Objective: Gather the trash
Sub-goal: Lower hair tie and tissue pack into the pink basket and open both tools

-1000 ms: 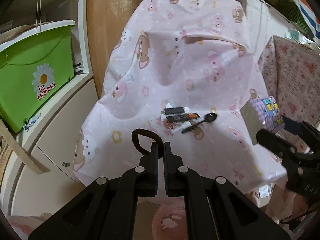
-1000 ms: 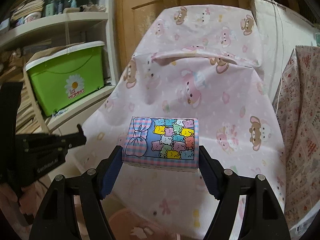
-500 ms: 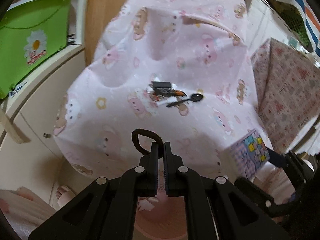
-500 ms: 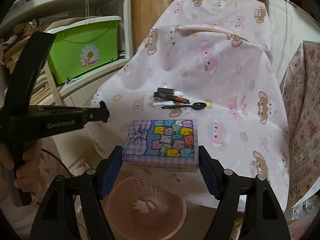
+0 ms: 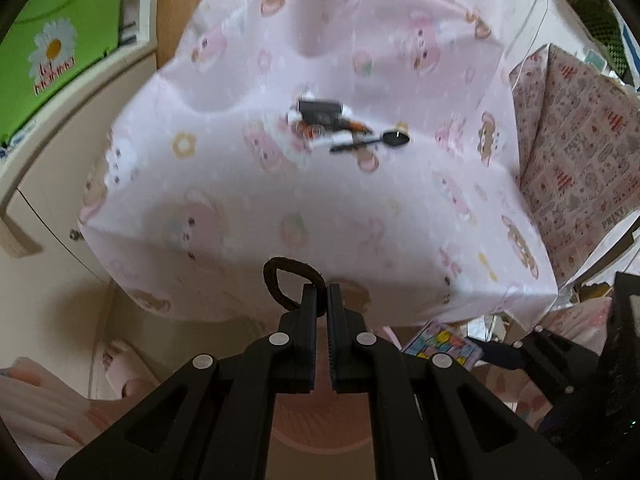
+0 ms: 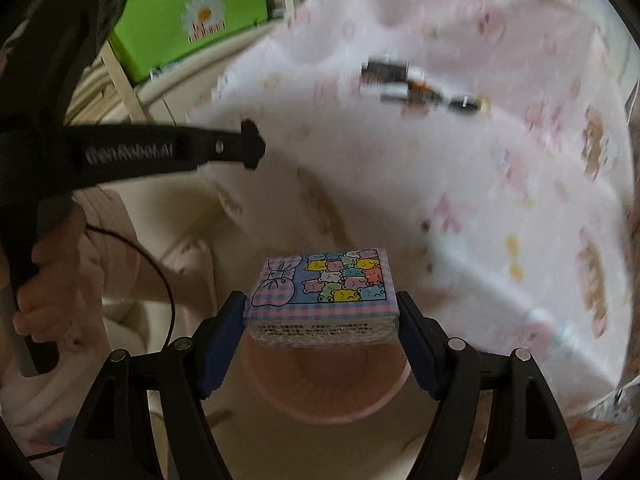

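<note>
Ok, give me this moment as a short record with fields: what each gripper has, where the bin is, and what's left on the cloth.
left gripper: shut on hair tie, the loop sticking out to the left
right gripper: shut on packet, held flat between the fingers
basket: pink, on the floor, directly under the packet
cloth: pink, bear print, draped over the furniture
left on cloth: black spoon and a small pile of wrappers
green box: on the shelf at left
image quality: motion-blurred
</note>
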Tool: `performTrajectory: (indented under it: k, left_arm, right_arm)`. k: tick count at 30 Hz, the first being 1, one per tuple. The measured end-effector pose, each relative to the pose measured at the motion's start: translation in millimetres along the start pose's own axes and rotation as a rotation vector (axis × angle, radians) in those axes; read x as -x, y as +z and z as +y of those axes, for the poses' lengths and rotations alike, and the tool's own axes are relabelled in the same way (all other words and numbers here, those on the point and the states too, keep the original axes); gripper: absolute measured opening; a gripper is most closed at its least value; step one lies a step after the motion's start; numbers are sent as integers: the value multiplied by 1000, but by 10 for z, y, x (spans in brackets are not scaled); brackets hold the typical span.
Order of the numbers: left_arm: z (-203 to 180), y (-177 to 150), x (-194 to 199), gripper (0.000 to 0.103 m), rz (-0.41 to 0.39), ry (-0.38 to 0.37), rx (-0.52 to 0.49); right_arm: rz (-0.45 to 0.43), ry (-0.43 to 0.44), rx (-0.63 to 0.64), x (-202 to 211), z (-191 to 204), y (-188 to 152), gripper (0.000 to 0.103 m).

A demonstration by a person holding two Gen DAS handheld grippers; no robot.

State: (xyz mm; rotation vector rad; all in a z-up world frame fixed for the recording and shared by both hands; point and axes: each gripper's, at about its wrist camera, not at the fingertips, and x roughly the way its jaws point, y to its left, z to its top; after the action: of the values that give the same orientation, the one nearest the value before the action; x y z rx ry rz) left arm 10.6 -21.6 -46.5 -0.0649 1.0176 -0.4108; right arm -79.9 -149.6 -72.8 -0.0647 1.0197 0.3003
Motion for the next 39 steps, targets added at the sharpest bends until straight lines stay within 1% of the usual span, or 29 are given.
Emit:
performTrajectory:
  k: [2, 4, 6, 9, 12, 14, 16, 19, 22, 25, 30, 35, 37, 39]
  left_arm:
    - [-1, -30, -66, 4, 33, -9, -2]
    - [4, -55, -141, 4, 65, -3, -2]
    - [36, -88, -257, 4, 116, 8, 16]
    - [140, -147, -461, 4, 194, 24, 86]
    - [232, -204, -646, 4, 263, 31, 141]
    - [263, -241, -743, 4, 295, 35, 163]
    - [279, -285, -853, 4, 325, 55, 173]
    - [320, -355, -1027, 4, 378, 62, 201]
    - [357, -430, -1190, 4, 425, 75, 218]
    - [365, -498, -1319, 4, 466, 89, 223]
    - [359, -594, -1459, 4, 519, 80, 229]
    - [310, -667, -1539, 4, 548, 76, 212]
    - [290, -685, -1542, 4, 555, 71, 209]
    - [300, -688, -1543, 8, 560, 67, 207]
  right_arm:
    - [53, 29, -23, -95, -22, -48, 75]
    - [86, 29, -28, -175, -30, -73, 75]
    - [116, 5, -39, -284, -61, -100, 75]
    - [167, -36, -54, -492, -118, -146, 75]
    - [213, -101, 1, -657, -42, -231, 75]
    - [247, -110, 40, -780, 25, -303, 75]
    - [291, -116, 40, -940, 31, -348, 75]
    - [355, -129, 28, -1192, 23, -420, 75]
    - [400, -153, 56, -1402, 31, -505, 75]
    - [453, -171, 65, -1577, 1, -604, 75]
    - [541, -153, -5, -1802, -147, -726, 75]
    - [588, -179, -5, -1924, -165, -830, 76]
    - [597, -179, -5, -1931, -147, -824, 76]
    - [598, -180, -5, -1931, -160, -826, 77]
